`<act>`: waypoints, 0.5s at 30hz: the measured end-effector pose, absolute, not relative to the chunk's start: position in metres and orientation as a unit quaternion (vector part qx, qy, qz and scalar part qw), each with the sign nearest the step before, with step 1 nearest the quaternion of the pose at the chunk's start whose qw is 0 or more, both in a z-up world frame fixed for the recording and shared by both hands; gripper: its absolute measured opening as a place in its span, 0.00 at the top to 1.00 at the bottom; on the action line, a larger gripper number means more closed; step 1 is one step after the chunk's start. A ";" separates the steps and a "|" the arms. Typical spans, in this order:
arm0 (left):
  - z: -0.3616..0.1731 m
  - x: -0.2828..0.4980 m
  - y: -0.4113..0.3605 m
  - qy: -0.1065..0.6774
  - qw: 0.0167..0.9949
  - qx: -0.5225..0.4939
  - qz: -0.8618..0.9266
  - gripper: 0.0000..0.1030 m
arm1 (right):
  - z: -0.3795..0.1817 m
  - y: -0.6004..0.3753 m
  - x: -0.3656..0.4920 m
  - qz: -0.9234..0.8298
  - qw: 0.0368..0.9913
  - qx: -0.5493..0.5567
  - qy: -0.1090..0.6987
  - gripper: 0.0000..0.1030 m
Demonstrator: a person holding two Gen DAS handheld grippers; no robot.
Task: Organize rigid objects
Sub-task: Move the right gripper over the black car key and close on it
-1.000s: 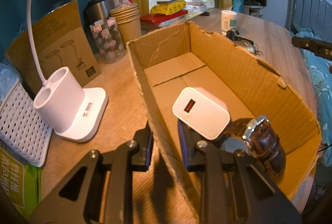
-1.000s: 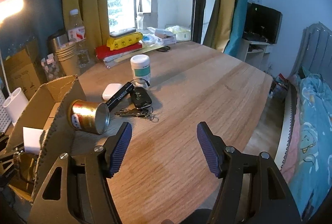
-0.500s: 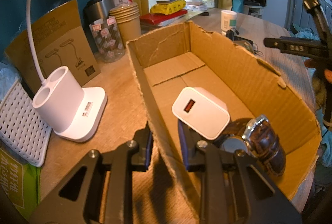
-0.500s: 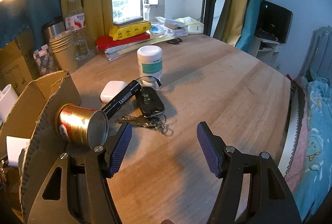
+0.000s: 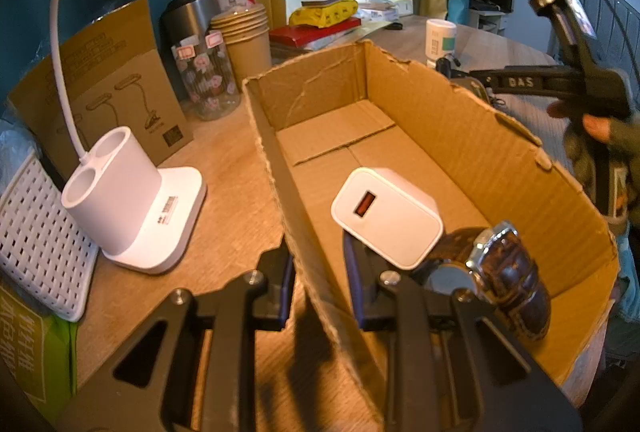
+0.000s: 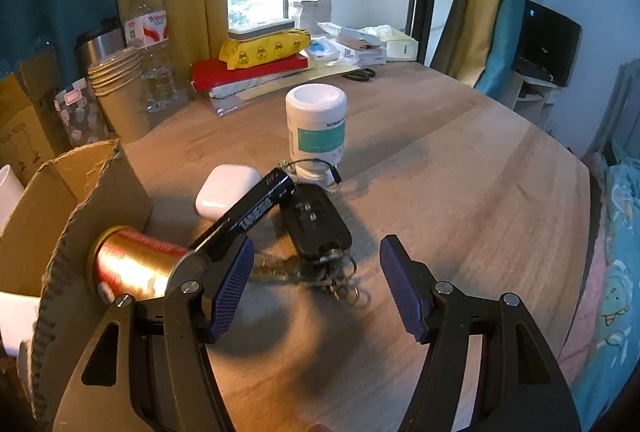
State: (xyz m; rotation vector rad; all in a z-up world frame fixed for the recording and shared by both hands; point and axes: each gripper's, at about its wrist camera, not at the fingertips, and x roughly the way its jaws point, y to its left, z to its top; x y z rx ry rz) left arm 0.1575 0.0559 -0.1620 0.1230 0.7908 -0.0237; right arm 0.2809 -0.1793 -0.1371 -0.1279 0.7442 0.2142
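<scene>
Watch (image 5: 506, 278) boxed; keys (image 6: 320, 272) outside.

The left tool (image 5: 318, 286) pinches the near-left wall of the open brown cardboard box (image 5: 516, 159). Inside the box, near that wall, lie a white cube-shaped charger (image 5: 386, 218) and, touching it, a brown leather-strapped wristwatch (image 5: 504, 276). Left of the box a white lamp base (image 5: 132, 199) stands on the wooden bench (image 5: 232, 171). Beyond the box's right wall a hand (image 5: 600, 135) holds the right tool (image 5: 524, 83).

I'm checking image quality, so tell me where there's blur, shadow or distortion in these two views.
Right wrist view: keys smeared by motion, dark shadow beneath the right hand-held gripper, bright window overexposed. Left wrist view: sharp, warm-lit cardboard box, fisheye bending at the edges.
</scene>
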 end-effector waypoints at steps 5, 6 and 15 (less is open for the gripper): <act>-0.162 0.157 0.055 0.385 0.921 0.060 -0.012 0.77 | -0.141 -0.177 0.301 0.113 0.918 -0.062 0.374 0.33; -0.162 0.158 0.056 0.385 0.921 0.060 -0.012 0.77 | -0.141 -0.177 0.304 0.116 0.917 -0.062 0.376 0.33; -0.162 0.157 0.055 0.385 0.921 0.060 -0.012 0.77 | -0.146 -0.180 0.325 0.138 0.905 -0.032 0.401 0.33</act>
